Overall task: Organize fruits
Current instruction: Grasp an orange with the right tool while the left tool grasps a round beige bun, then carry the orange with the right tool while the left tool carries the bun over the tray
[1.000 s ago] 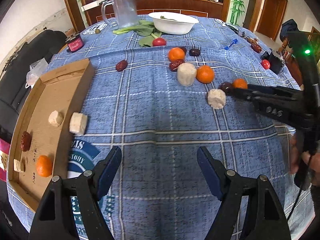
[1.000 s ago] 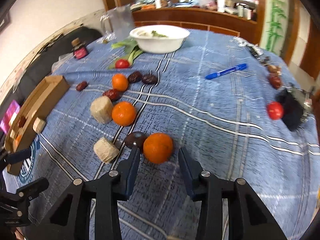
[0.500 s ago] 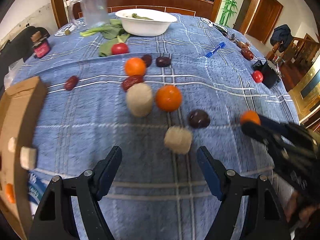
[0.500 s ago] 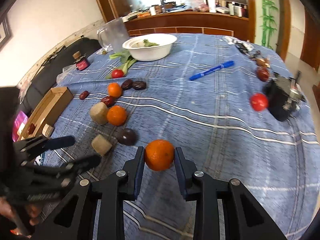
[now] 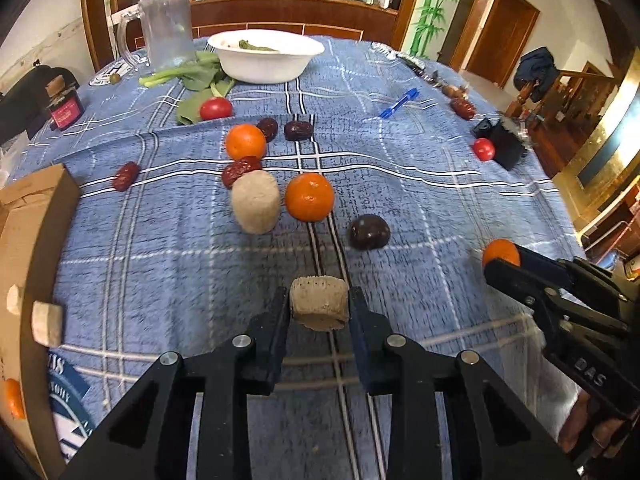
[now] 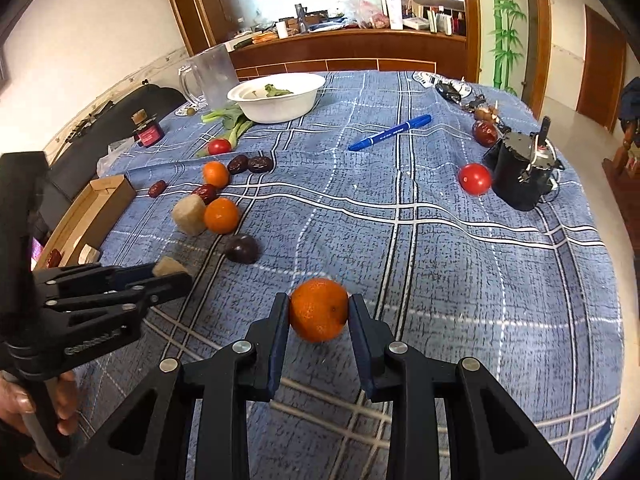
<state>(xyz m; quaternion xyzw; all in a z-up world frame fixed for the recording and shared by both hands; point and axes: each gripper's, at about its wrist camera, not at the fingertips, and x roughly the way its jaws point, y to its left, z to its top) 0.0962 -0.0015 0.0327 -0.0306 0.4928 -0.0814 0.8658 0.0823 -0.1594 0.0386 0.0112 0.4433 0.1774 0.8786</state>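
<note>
We see a table (image 6: 460,280) under a blue plaid cloth; at its far end stand a white bowl (image 6: 276,98) and a clear jug (image 6: 210,76), with leafy greens (image 6: 230,122) beside them; mid-cloth lie two oranges (image 5: 309,197), dark dates (image 5: 298,131), a beige block (image 5: 255,202) and a blue pen (image 6: 390,132); a cardboard tray (image 5: 28,240) sits at the left edge.
</note>
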